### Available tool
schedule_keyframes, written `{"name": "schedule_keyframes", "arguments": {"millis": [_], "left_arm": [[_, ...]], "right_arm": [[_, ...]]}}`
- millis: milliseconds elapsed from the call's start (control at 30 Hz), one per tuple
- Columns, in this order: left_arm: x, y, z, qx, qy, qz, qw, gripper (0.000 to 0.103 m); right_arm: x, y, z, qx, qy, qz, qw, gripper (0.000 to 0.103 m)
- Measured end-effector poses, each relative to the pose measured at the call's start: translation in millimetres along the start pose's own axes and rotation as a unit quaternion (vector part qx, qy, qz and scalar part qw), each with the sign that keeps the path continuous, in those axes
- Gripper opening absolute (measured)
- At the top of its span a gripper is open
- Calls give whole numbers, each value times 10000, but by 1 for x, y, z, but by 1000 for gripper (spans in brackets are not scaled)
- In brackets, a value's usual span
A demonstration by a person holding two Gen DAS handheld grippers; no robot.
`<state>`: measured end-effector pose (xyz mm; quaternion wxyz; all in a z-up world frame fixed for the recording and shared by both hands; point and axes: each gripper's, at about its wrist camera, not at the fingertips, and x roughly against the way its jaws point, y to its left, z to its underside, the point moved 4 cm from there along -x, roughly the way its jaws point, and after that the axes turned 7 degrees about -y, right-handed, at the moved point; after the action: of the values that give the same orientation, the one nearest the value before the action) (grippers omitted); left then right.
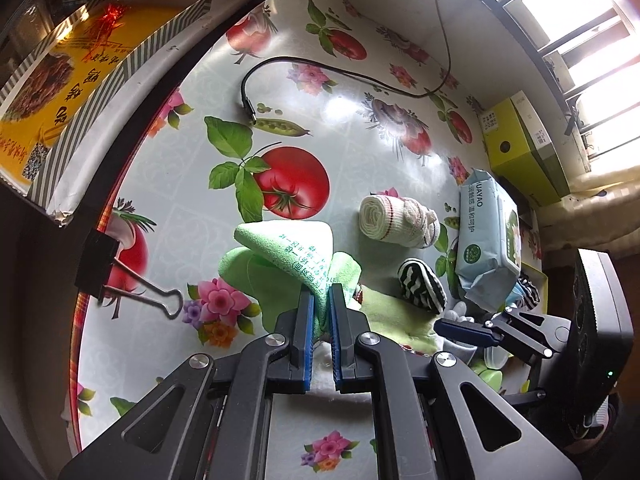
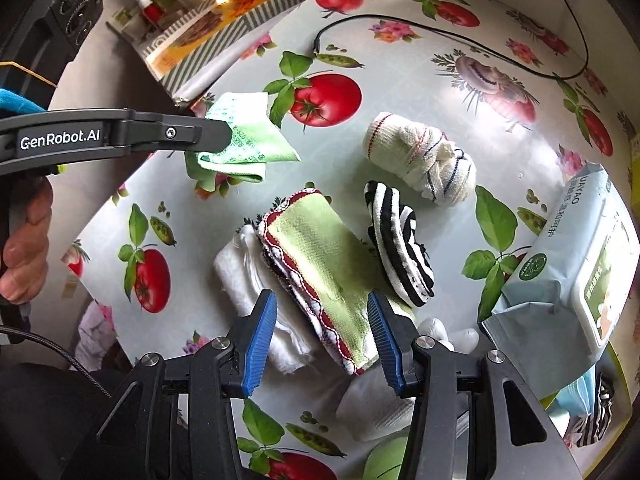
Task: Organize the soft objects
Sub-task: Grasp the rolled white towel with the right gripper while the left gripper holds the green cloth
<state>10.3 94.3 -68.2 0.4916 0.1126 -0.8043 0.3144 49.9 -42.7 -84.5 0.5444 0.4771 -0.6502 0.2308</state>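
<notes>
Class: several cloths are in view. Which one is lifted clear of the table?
The light-green printed cloth, pinched in the shut left gripper. The red-edged green cloth and white towel lie stacked on the tabletop.

My table wears a glossy white oilcloth [image 1: 360, 128] printed with red tomatoes, green leaves and pink flowers, and daylight glares off its sheen. A barred window [image 1: 576, 20] stands bright along the far edge. A yellow-green cardboard box [image 1: 520, 148] sits beneath it, and a thin black cable [image 1: 320, 66] trails across the cloth.
</notes>
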Motion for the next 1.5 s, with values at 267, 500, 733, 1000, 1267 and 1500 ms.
{"name": "schedule_keyframes", "arguments": {"millis": [267, 500, 733, 1000, 1267, 1500], "left_arm": [[1, 12, -4, 112, -53, -20, 9999, 7], [2, 20, -3, 207, -36, -57, 9998, 7], [2, 23, -1, 259, -35, -70, 9996, 7], [12, 13, -8, 149, -143, -46, 9998, 7], [22, -17, -15, -157, -246, 91, 9995, 7], [27, -60, -12, -583, -224, 303, 9976, 7]], "right_arm": [[-11, 35, 15, 554, 311, -588, 9962, 47], [-34, 42, 22, 995, 513, -348, 9931, 47], [-43, 50, 24, 1563, 530, 154, 9862, 34], [-3, 38, 13, 896, 99, -84, 9959, 16], [61, 11, 8, -163, -696, -330, 9969, 16], [93, -13, 27, -786, -1102, -101, 9907, 16]]}}
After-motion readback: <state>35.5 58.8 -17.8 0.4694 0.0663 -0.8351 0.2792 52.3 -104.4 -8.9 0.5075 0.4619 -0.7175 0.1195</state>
